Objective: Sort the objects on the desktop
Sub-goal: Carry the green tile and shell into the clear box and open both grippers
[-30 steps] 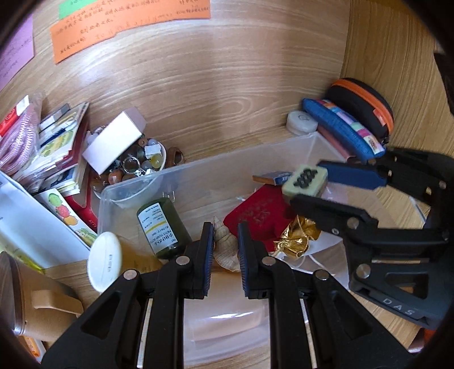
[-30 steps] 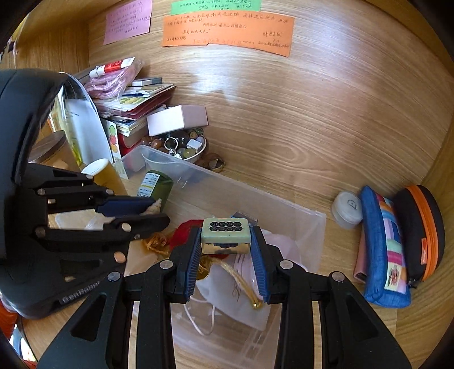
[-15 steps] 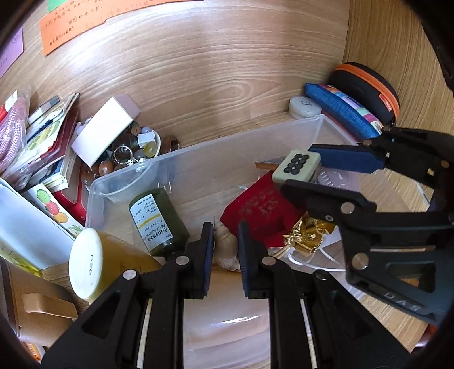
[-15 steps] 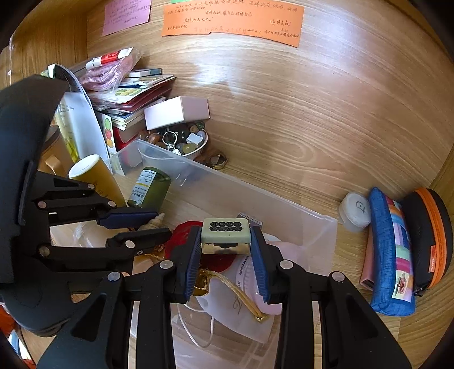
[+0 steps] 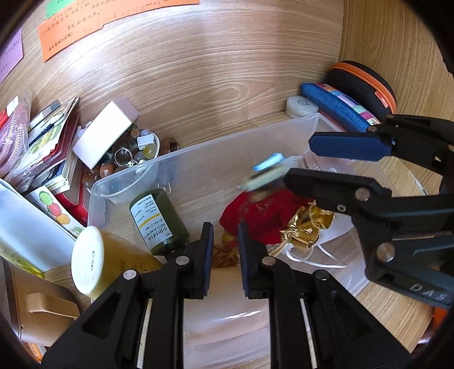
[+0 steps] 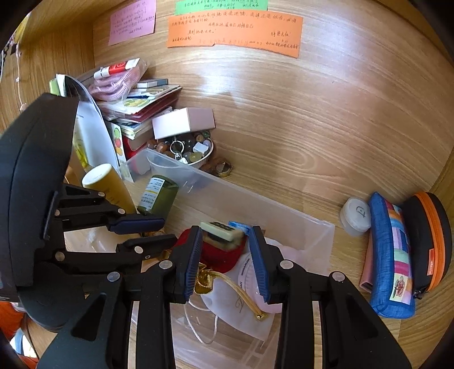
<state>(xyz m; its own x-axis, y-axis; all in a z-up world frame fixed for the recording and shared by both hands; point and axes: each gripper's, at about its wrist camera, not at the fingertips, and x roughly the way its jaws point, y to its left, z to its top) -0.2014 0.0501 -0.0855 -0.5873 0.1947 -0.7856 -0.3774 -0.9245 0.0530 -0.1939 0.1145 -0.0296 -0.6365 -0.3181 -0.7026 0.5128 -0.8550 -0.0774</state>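
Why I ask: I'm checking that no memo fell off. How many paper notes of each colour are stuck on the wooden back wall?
Pink rectangular paper note: 1
Green paper note strip: 1
Orange wide paper note: 1
Total: 3

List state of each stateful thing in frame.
Right gripper: open, tile released.
Left gripper: narrow gap, holds nothing.
Tile: tilted, blurred, inside bin.
Bin: lidless.
Green bottle: lying down in bin.
Orange case: zipped.
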